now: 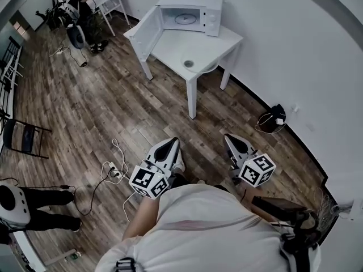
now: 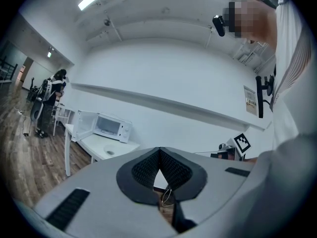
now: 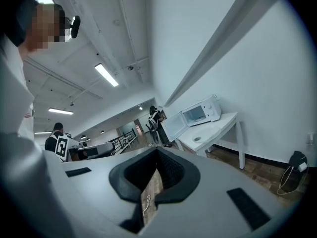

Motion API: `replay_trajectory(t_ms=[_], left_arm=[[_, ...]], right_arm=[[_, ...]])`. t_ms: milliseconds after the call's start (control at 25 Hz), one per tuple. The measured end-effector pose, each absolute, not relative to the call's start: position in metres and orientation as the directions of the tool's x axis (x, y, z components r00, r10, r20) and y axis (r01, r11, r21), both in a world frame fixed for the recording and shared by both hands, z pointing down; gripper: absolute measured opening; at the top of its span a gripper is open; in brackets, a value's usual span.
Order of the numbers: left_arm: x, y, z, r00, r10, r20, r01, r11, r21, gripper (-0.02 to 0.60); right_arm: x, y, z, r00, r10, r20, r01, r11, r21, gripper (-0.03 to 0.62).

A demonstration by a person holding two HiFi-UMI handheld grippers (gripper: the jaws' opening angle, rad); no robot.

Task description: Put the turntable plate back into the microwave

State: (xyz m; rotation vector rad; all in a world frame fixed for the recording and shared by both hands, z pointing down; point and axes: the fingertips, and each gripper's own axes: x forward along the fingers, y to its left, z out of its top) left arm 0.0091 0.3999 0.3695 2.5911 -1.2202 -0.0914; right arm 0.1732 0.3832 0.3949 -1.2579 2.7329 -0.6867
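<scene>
At the far left of the head view a dark metal-framed chair (image 1: 22,137) stands on the wood-plank floor (image 1: 102,106), whose boards are streaked brown and grey, and thin white cables (image 1: 113,166) curl across it nearer the person. The left gripper (image 1: 172,142) is a smooth grey wedge with a marker cube at its back; in the left gripper view its ribbed black pads (image 2: 146,170) meet at the tips with nothing between them. Up the room stands a white square table (image 1: 215,41) on slim legs, bearing the white box-shaped microwave (image 1: 190,13) at its back edge against the wall. Its door (image 1: 144,33) is swung wide to the left, and a pale round ring shape lies on the cavity floor; what it is cannot be told. The turntable plate (image 1: 194,63), a clear glassy disc with a dark hub, lies flat on the tabletop in front of the oven, near the front edge and well apart from both grippers. The right gripper (image 1: 228,137) is closed as well, its textured pads (image 3: 171,170) together and empty. Farther right, a small black bag (image 1: 276,115) with a cord rests at the foot of the white wall.
</scene>
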Motion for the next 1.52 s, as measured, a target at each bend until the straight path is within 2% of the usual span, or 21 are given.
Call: replay_trajectory(t_ms=[400, 1040, 1240, 1520], left_arm=[[0.012, 0.308, 0.367, 0.689, -0.724, 0.035, -0.704, -0.657, 0.270, 0.011], [-0.058, 0.113, 0.369, 0.748, -0.663, 0.034, -0.643, -0.712, 0.281, 0.011], [-0.076, 0.067, 0.361, 0.784, -0.621, 0.003, -0.586, -0.738, 0.334, 0.011], [-0.083, 0.025, 0.364, 0.794, -0.608, 0.005, -0.571, -0.743, 0.349, 0.011]], right_arm=[[0.174, 0.302, 0.395, -0.622, -0.767, 0.156, -0.752, 0.529, -0.393, 0.005], [0.101, 0.113, 0.382, -0.565, -0.805, 0.181, -0.802, 0.484, -0.351, 0.003], [0.083, 0.078, 0.380, -0.527, -0.830, 0.182, -0.823, 0.444, -0.355, 0.003], [0.080, 0.051, 0.385, -0.494, -0.844, 0.209, -0.842, 0.406, -0.354, 0.005]])
